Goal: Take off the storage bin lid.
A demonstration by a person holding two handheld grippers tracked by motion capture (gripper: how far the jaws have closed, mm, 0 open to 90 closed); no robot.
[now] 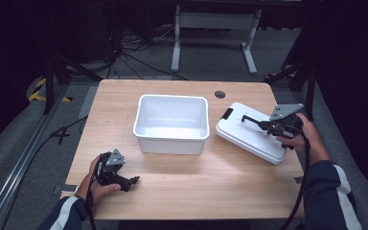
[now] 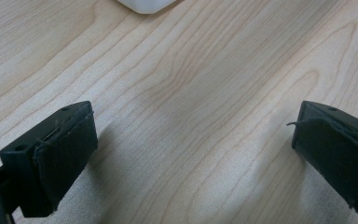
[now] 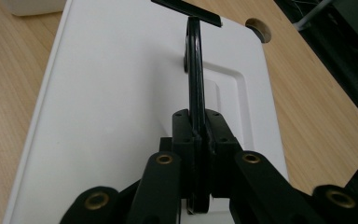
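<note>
Nearest, the left gripper (image 1: 133, 181) rests near-left of the white bin (image 1: 171, 123), jaws wide apart over bare table (image 1: 196, 187). The bin is empty. Right of it, the right gripper (image 3: 196, 140) is clamped on the white lid's (image 1: 249, 132) black handle (image 3: 195, 74).

White lid (image 1: 251, 132), tilted beside open bin (image 1: 171, 122)

Wooden table (image 1: 182, 187), grey floor (image 1: 24, 139), cables (image 1: 134, 52), white desk frame (image 1: 215, 21)

Bright overhead light on the table (image 1: 182, 182), dark surroundings, soft shadows, slightly blurred close-up gripper views
</note>
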